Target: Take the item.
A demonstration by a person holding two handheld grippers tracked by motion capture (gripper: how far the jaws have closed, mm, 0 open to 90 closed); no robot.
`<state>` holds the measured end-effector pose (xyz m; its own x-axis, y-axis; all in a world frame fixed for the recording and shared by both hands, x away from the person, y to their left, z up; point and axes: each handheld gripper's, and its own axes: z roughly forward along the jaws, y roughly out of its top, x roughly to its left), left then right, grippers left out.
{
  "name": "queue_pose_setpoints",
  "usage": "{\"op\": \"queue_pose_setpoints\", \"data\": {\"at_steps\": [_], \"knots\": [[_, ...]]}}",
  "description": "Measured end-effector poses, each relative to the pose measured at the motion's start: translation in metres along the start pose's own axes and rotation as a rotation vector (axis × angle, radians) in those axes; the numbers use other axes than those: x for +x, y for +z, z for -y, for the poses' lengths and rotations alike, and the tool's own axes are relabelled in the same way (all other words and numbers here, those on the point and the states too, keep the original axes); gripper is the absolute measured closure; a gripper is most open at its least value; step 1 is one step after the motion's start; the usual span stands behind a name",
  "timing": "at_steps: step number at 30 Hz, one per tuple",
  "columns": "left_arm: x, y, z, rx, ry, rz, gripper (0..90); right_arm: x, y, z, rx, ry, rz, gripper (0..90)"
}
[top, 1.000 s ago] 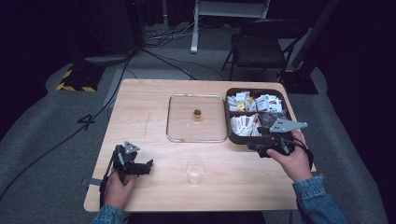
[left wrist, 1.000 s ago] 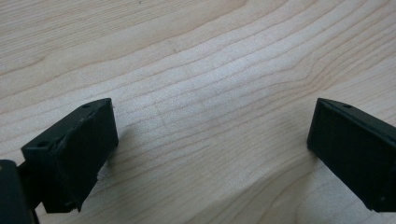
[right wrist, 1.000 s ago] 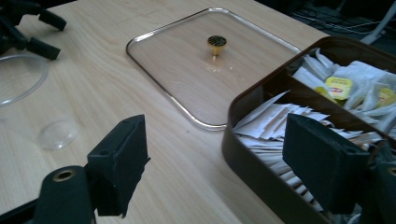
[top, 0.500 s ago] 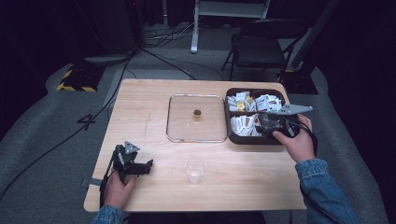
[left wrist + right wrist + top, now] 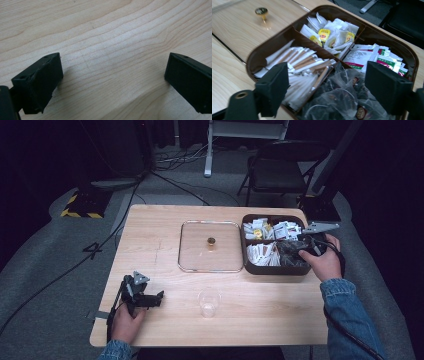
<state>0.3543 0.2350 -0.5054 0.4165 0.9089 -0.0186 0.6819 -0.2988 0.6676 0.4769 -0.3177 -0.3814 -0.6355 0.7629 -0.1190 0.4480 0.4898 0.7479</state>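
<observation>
A dark brown divided box [image 5: 250, 266] [image 5: 254, 58] sits at the table's right side, holding white sachets, tea bags with yellow tags, printed packets and clear mesh tea bags [image 5: 337, 97]. My right gripper [image 5: 296, 249] [image 5: 325, 87] hovers open over the box's near right compartment, jaws either side of the mesh bags, nothing held. A flat clear lid with a gold knob [image 5: 211, 241] [image 5: 261, 11] lies left of the box. A clear plastic cup [image 5: 208, 302] stands near the front edge. My left gripper [image 5: 154, 300] [image 5: 112, 80] rests open on bare wood at the front left.
The wooden table [image 5: 160, 240] stands on a grey floor with cables. A folding chair [image 5: 280, 170] and a stand are behind the table. Black equipment [image 5: 320, 207] sits by the table's far right corner.
My right hand and gripper have moved away from the front edge, up over the box's right side. The left gripper has stayed put.
</observation>
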Motion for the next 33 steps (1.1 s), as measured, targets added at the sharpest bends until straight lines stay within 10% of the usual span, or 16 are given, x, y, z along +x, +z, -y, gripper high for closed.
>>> {"op": "queue_pose_setpoints", "data": {"at_steps": [19,33], "knots": [[0.000,0.000,0.000,-0.001,-0.002,0.000,2.0,-0.038,0.029,0.032,-0.025,0.132,-0.010,27.9],[0.000,0.000,0.000,-0.001,-0.002,0.000,2.1,-0.038,0.041,0.054,-0.010,0.217,-0.037,37.2]]}}
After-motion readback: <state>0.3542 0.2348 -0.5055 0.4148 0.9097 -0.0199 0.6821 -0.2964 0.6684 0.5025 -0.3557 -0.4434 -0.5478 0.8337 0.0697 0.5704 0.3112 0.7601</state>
